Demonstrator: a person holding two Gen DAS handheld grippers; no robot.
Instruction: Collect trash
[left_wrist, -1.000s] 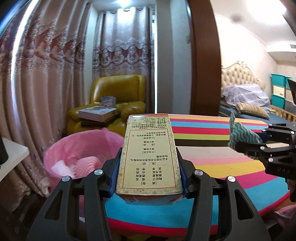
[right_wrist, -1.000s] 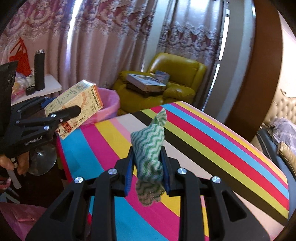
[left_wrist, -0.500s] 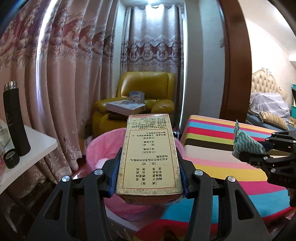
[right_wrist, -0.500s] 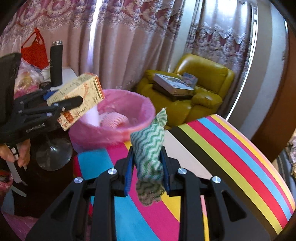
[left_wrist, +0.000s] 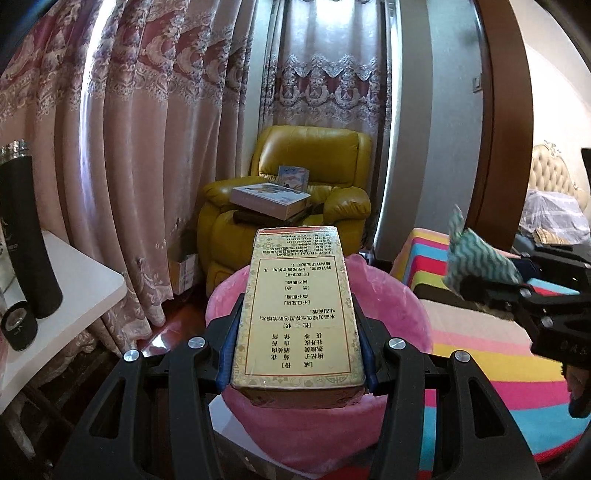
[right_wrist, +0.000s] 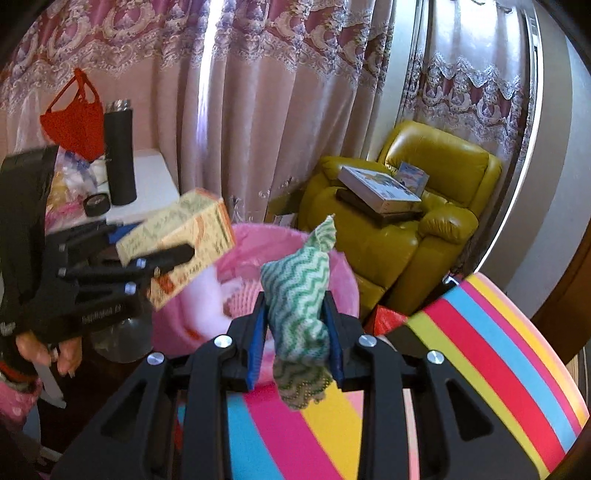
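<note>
Ahead of and below both claws stands a bin lined with a pink bag (left_wrist: 413, 317); in the right wrist view its inside (right_wrist: 236, 295) shows pale, netted pink and white scraps, too blurred to name. The left claw (left_wrist: 299, 328) grips a yellow printed carton (left_wrist: 299, 306) by its long sides and holds it over the bin's mouth. The right claw (right_wrist: 297, 321) has a green-and-white zigzag cloth (right_wrist: 299, 295) bunched upright between its blue pads; its jaws are opening, with the cloth between them, at the bin's near rim.

Under the right claw lies a striped tabletop (right_wrist: 480, 362) in pink, yellow, blue, red and black bands, butting against the bin. To the left of the left claw a white side tabletop (left_wrist: 74, 291) carries a black flask (left_wrist: 26, 236) and a small black cap (left_wrist: 18, 325). Beyond the bin a yellow leather armchair (left_wrist: 314, 158) holds a stack of boxes (left_wrist: 269, 199), backed by pink lace curtains (left_wrist: 147, 129). Far right of the left claw is a tufted bed headboard (left_wrist: 550, 173).

The carton's top face carries framed Chinese print, seen upside down and too small to read surely.
</note>
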